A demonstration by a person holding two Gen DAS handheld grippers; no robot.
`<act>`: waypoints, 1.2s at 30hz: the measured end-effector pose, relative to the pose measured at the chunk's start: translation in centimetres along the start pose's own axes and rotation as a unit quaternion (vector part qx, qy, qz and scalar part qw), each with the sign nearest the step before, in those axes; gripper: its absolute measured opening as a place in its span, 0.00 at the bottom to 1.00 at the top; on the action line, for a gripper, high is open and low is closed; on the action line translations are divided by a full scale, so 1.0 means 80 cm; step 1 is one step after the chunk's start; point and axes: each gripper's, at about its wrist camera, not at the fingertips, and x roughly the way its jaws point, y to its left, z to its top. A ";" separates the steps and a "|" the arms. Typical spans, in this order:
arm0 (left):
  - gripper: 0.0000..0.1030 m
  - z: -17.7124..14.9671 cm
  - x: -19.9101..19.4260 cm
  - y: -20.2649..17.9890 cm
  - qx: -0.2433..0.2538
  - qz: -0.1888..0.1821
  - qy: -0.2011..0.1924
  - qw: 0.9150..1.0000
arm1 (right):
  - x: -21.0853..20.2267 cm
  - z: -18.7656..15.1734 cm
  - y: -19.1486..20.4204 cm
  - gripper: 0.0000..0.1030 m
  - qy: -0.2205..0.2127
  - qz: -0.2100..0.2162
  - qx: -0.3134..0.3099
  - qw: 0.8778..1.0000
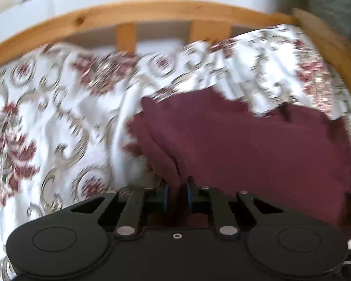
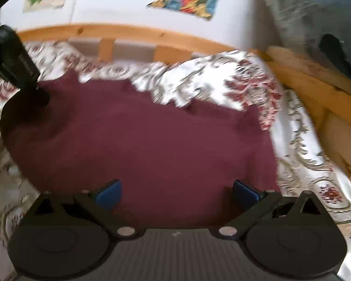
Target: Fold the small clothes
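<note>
A maroon garment (image 1: 257, 145) lies on a floral bedspread (image 1: 53, 121). My left gripper (image 1: 177, 194) is shut on the garment's near left edge; folds of cloth run between its blue pads. In the right wrist view the same garment (image 2: 152, 140) spreads flat over the bedspread (image 2: 210, 82). My right gripper (image 2: 176, 194) is open just above the garment's near edge, and its blue pads (image 2: 110, 193) stand wide apart with nothing between them. The left gripper's black body (image 2: 14, 63) shows at the far left of that view, over the garment's left corner. Both views are blurred.
A wooden bed rail (image 1: 138, 11) with slats runs along the far side, and a wooden frame piece (image 2: 316, 89) borders the right. A white wall (image 2: 128, 2) with colourful pictures is behind. A grey and blue bundle (image 2: 327, 23) sits at the upper right.
</note>
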 end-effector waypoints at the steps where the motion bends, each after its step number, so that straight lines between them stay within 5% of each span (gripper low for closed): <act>1: 0.14 0.005 -0.008 -0.014 0.017 -0.006 -0.007 1.000 | -0.002 0.002 -0.007 1.00 -0.006 -0.006 0.007 1.000; 7: 0.14 0.017 -0.038 -0.094 0.106 -0.053 -0.049 0.992 | -0.003 0.003 -0.039 1.00 -0.008 -0.043 0.014 0.999; 13: 0.14 -0.001 -0.022 -0.154 0.156 -0.104 -0.040 0.981 | 0.004 -0.003 -0.079 1.00 0.007 -0.079 0.044 0.996; 20: 0.16 -0.033 -0.007 -0.156 0.160 -0.129 -0.058 0.977 | 0.008 -0.017 -0.136 1.00 0.015 -0.061 0.175 0.983; 27: 0.22 -0.043 -0.002 -0.155 0.179 -0.159 -0.050 0.970 | 0.007 -0.017 -0.129 1.00 0.012 -0.064 0.172 0.983; 31: 0.34 -0.050 -0.002 -0.151 0.183 -0.186 -0.048 0.964 | 0.005 -0.017 -0.130 1.00 0.012 -0.071 0.172 0.982; 36: 0.69 -0.047 -0.018 -0.136 0.151 -0.226 -0.063 0.960 | 0.003 -0.016 -0.132 1.00 0.010 -0.073 0.175 0.982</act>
